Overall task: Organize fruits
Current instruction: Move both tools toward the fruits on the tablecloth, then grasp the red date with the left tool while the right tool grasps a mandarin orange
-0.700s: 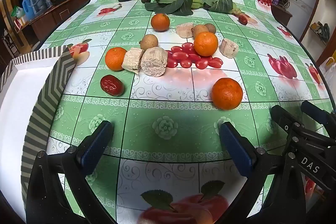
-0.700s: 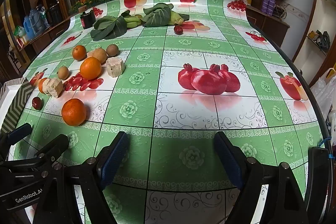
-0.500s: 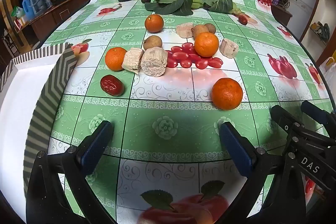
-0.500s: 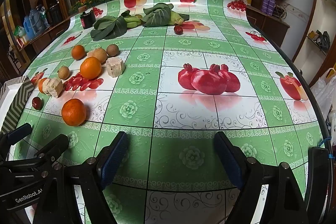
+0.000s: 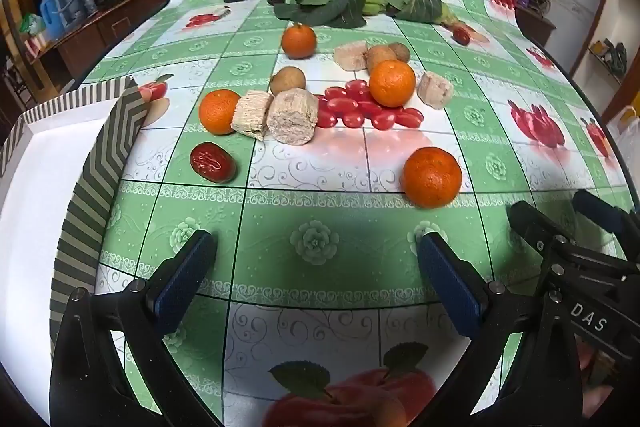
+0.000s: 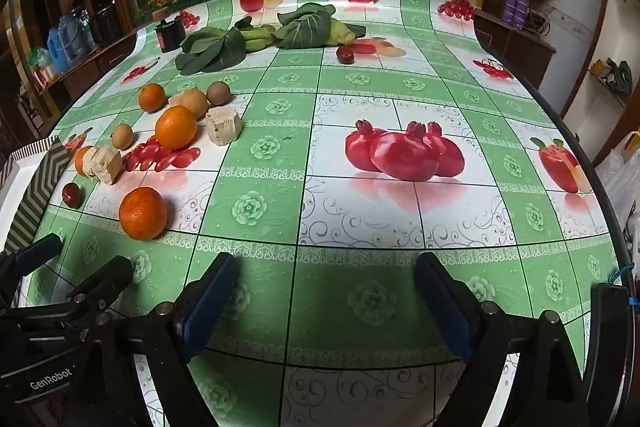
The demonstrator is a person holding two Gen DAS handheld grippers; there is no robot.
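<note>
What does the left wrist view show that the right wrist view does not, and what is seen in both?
Only the left wrist view shows the wide white inside of the box and the open left hand-held gripper from behind.

Only the right wrist view shows the printed pomegranates and the open right hand-held gripper from behind.

Both show the nearest orange, the red date, the cherry tomatoes and the leafy greens.

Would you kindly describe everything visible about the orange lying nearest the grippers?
The nearest orange is round, bright orange, with a dimpled, slightly glossy peel that looks whole. It rests alone on the tablecloth, apart from the other fruit, touching nothing else. It lies just beyond the open left gripper, nearer its right finger.
</note>
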